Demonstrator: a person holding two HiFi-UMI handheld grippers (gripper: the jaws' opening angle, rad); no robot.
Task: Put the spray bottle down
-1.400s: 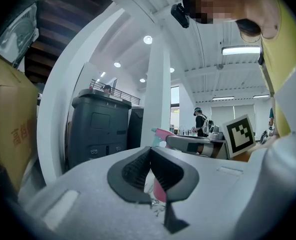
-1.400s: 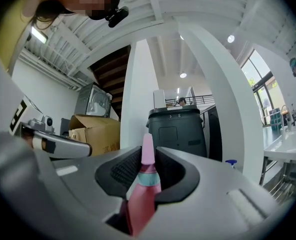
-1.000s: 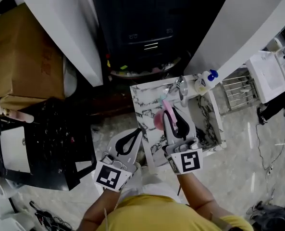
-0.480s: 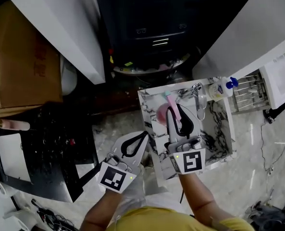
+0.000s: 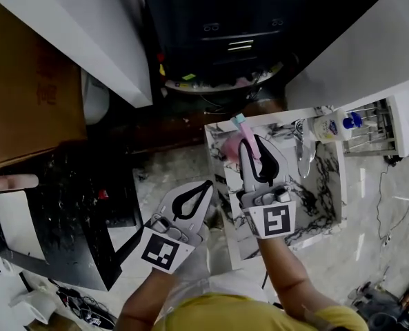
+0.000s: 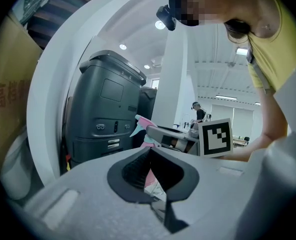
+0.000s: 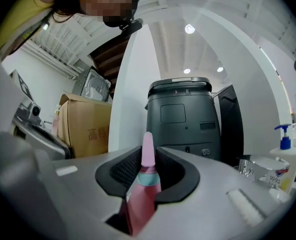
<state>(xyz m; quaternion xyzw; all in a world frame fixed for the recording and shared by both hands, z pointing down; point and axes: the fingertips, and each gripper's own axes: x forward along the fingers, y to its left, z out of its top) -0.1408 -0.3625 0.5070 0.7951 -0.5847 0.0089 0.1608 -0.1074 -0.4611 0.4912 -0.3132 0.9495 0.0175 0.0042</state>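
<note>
- Left gripper: jaws pressed together, nothing in them, spare, just off the sink edge. Right one?
- Right gripper pinches the pink spray bottle at the neck, nozzle forward, up over the sink. Not down yet. Probably lands on the marble, left of the soap bottle.

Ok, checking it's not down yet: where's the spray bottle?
Head view, right of centre: spray bottle clamped in the right gripper, over the marble counter, left side.
</note>
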